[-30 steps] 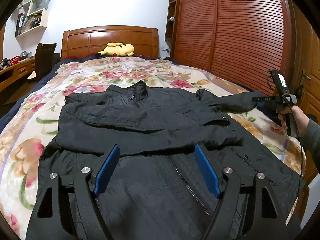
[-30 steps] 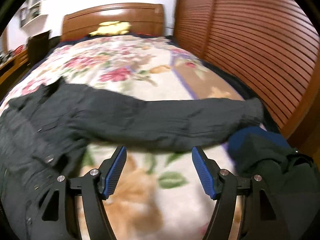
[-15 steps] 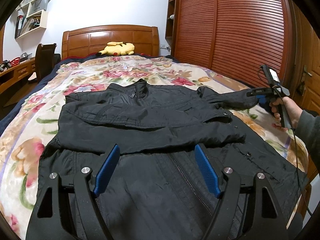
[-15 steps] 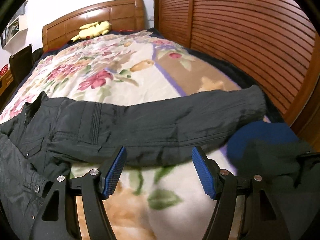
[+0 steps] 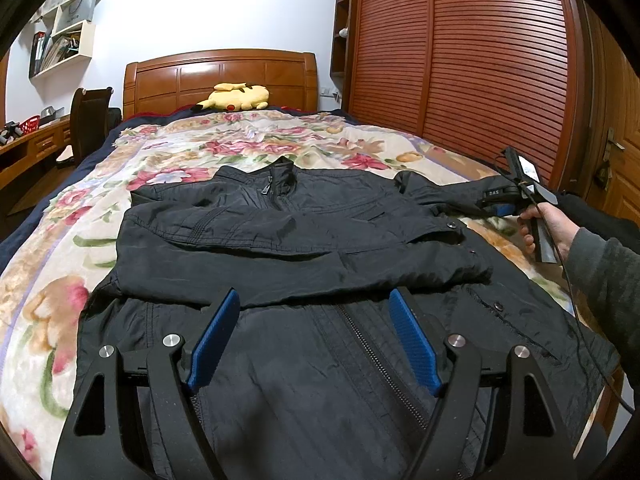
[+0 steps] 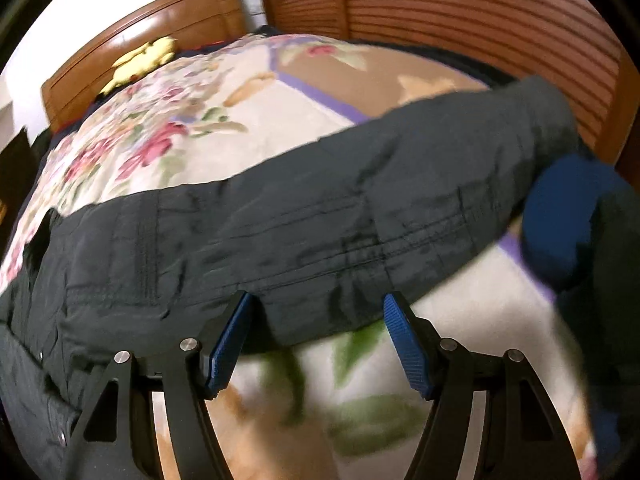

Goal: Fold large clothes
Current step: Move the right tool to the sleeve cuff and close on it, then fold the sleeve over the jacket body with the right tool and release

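Left wrist view: a black jacket [image 5: 304,248] lies front up, zipped, on a bed with a floral blanket [image 5: 52,264], collar toward the wooden headboard [image 5: 220,76]. One sleeve is folded across the chest. The left gripper [image 5: 314,334] hangs over the lower front of the jacket, its jaws wide apart with nothing between the blue pads; contact with the cloth cannot be told. At the right edge of the bed a hand [image 5: 548,232] in a grey-green sleeve holds the right gripper [image 5: 506,204] at the far sleeve's end. A yellow plush toy [image 5: 236,98] rests at the headboard. A slatted wooden wardrobe [image 5: 480,60] stands beside the bed.

Right wrist view, blurred: the outstretched sleeve [image 6: 320,216] of the jacket runs across the blanket toward the wardrobe side. The right gripper [image 6: 316,340] stands with jaws wide at the sleeve's near edge; the pads straddle that edge without pressing on it. A dark blue item [image 6: 560,220] lies just beside the cuff.
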The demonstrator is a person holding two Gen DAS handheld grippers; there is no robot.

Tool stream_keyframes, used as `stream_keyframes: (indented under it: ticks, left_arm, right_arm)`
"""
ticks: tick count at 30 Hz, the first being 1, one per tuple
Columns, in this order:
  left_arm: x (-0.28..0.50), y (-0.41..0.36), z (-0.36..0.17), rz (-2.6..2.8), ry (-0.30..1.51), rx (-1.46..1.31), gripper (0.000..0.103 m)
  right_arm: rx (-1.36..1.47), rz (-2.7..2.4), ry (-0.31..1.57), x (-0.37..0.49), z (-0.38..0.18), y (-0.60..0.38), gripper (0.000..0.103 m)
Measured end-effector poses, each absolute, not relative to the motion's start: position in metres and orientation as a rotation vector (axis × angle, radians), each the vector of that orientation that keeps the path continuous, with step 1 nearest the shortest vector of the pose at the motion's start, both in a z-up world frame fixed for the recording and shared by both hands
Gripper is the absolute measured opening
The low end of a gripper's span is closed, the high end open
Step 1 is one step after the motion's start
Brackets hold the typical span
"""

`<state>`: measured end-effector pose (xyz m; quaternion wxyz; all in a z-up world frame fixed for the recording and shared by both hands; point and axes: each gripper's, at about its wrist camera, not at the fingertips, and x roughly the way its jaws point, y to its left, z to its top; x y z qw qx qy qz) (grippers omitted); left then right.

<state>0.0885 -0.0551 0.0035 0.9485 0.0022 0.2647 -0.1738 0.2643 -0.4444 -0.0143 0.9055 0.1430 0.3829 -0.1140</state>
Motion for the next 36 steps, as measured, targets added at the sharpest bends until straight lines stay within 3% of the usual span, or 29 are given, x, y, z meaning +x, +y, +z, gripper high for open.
stream_keyframes:
  ticks: [3,4,5,7,8,24,36]
  left_arm:
    - [0.088,-0.055,0.004,-0.354,0.539,0.005,0.078]
    - [0.088,-0.055,0.004,-0.353,0.538,0.005,0.078]
    - [0.088,-0.055,0.004,-0.353,0.538,0.005,0.078]
    - [0.088,-0.055,0.004,-0.353,0.537,0.005,0.078]
    - [0.088,-0.055,0.004,-0.353,0.536,0.005,0.078]
    - [0.085,-0.046,0.005,-0.33,0.533,0.005,0.078]
    - [0.08,-0.04,0.002,-0.31,0.545,0.01,0.078]
  right_arm:
    - [0.285,-0.239,0.788,0.27,-0.016,-0.446,0.062]
    - [0.269,-0.238,0.788,0.27,-0.016,-0.443,0.05]
    - [0.248,-0.233,0.789,0.269,-0.014,-0.439,0.031]
    - [0.194,-0.224,0.784,0.27,-0.01,-0.429,0.015]
    - [0.154,-0.228,0.761,0.267,-0.006,-0.423,0.012]
    - [-0.03,0.036,0.519,0.178,0.087,-0.313,0.008]
    - [-0.168,0.305,0.501,0.109,0.077,-0.209,0.008]
